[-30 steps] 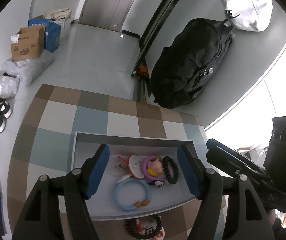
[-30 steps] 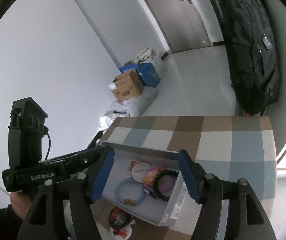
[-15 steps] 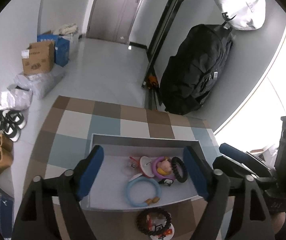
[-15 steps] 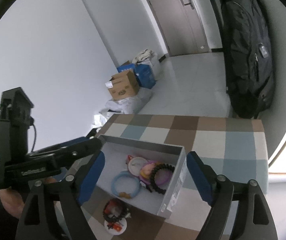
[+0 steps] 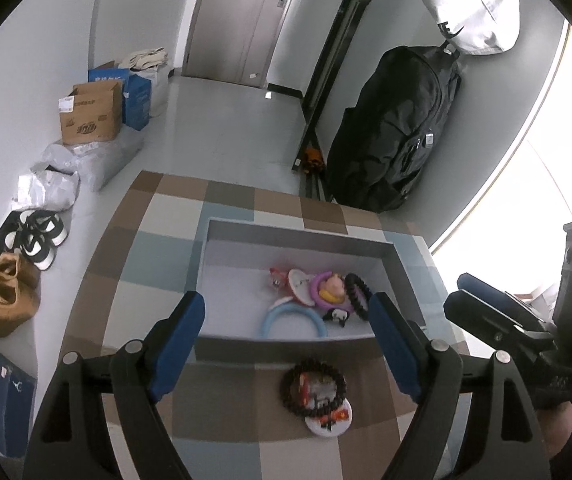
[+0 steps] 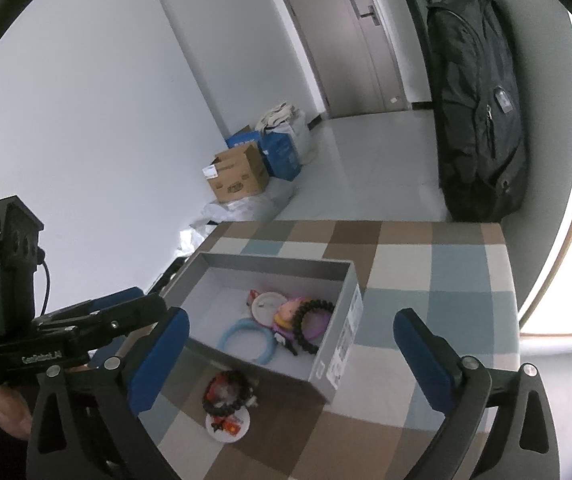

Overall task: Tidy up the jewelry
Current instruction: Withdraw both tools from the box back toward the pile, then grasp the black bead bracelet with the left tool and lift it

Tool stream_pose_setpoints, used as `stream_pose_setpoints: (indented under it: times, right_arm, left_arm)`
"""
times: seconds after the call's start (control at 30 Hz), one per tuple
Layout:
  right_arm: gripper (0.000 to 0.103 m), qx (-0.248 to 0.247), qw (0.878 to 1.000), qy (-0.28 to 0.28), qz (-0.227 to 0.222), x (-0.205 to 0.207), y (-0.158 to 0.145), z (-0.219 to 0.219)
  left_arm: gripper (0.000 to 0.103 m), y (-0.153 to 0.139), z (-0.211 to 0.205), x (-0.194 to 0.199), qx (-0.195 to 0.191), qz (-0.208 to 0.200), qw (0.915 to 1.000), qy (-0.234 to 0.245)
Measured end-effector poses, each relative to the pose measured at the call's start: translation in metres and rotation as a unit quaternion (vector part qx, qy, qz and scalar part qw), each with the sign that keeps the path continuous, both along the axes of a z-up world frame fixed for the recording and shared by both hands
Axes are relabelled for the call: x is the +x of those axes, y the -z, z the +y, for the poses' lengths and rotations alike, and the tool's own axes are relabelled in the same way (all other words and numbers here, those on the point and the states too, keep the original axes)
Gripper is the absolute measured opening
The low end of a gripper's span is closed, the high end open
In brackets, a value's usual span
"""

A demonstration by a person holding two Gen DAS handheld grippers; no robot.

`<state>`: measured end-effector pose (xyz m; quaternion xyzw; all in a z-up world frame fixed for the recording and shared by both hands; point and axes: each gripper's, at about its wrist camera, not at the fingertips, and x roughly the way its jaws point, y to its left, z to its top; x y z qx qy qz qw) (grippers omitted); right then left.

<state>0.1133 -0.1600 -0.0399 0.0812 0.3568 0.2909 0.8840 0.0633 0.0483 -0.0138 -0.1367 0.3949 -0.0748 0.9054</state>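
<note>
A desk covered in a checked cloth of brown, pale blue and cream squares (image 5: 153,248) carries everything. On it sits a shallow grey rectangular cardboard box (image 5: 298,236), open at the top, which serves as the landmark here.

The left gripper (image 5: 288,346) hovers above the box's near wall with its blue-padded fingers (image 5: 177,340) spread wide and nothing between them. The right gripper (image 6: 286,364) hangs over the box's near right corner, likewise fully spread and holding nothing; in the left wrist view it shows at the right edge of the box.

Inside the box, towards its right half, lies a small heap of jewelry. A light blue plastic bangle (image 5: 294,320) lies nearest the front wall. Behind it, touching, are a purple ring with a pink and yellow cartoon figure (image 5: 328,290), a white round disc (image 5: 298,282), and a black beaded bracelet (image 5: 356,292) leaning at the right side of the heap.

Outside the box, just in front of its near wall, a dark brown beaded bracelet (image 5: 314,390) lies on the cloth, overlapping a small white round badge with red markings (image 5: 330,420).
</note>
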Motion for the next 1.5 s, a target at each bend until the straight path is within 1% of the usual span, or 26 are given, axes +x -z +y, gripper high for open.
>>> stream_pose_setpoints:
  times: [0.1, 0.17, 0.23, 0.53, 0.8, 0.97, 1.2, 1.37, 1.5]
  right_arm:
    - [0.103, -0.003, 1.0, 0.004, -0.003, -0.005, -0.001, -0.002]
    - [0.103, -0.004, 1.0, 0.006, -0.004, -0.009, -0.001, -0.004]
    - [0.103, -0.007, 1.0, 0.008, -0.004, -0.012, 0.0, -0.006]
    - [0.103, -0.018, 1.0, 0.02, 0.003, -0.023, 0.002, -0.012]
    - [0.103, -0.024, 0.999, 0.025, 0.014, -0.022, 0.007, -0.015]
    - [0.103, -0.029, 0.999, 0.025, 0.017, -0.022, 0.01, -0.016]
    - [0.103, -0.031, 0.999, 0.029, 0.022, -0.022, 0.012, -0.018]
    - [0.103, -0.03, 0.999, 0.029, 0.024, -0.022, 0.012, -0.02]
    - [0.103, -0.031, 0.999, 0.029, 0.025, -0.022, 0.012, -0.02]
  left_arm:
    - [0.082, 0.002, 0.001, -0.004, -0.008, 0.006, 0.9999, 0.0]
    - [0.088, 0.005, 0.0, -0.007, -0.011, 0.009, 0.9999, -0.001]
    - [0.09, 0.007, -0.002, -0.009, -0.008, 0.01, 0.9999, 0.001]
    - [0.09, 0.025, -0.017, -0.017, 0.017, 0.032, 0.999, 0.027]
    - [0.09, 0.044, -0.031, -0.014, 0.039, 0.069, 0.9954, 0.053]
    - [0.09, 0.053, -0.036, -0.012, 0.045, 0.093, 0.9931, 0.055]
    - [0.09, 0.059, -0.042, -0.012, 0.062, 0.103, 0.9914, 0.053]
    - [0.09, 0.06, -0.04, -0.008, 0.059, 0.099, 0.9925, 0.041]
    - [0.09, 0.061, -0.04, -0.008, 0.059, 0.098, 0.9926, 0.041]
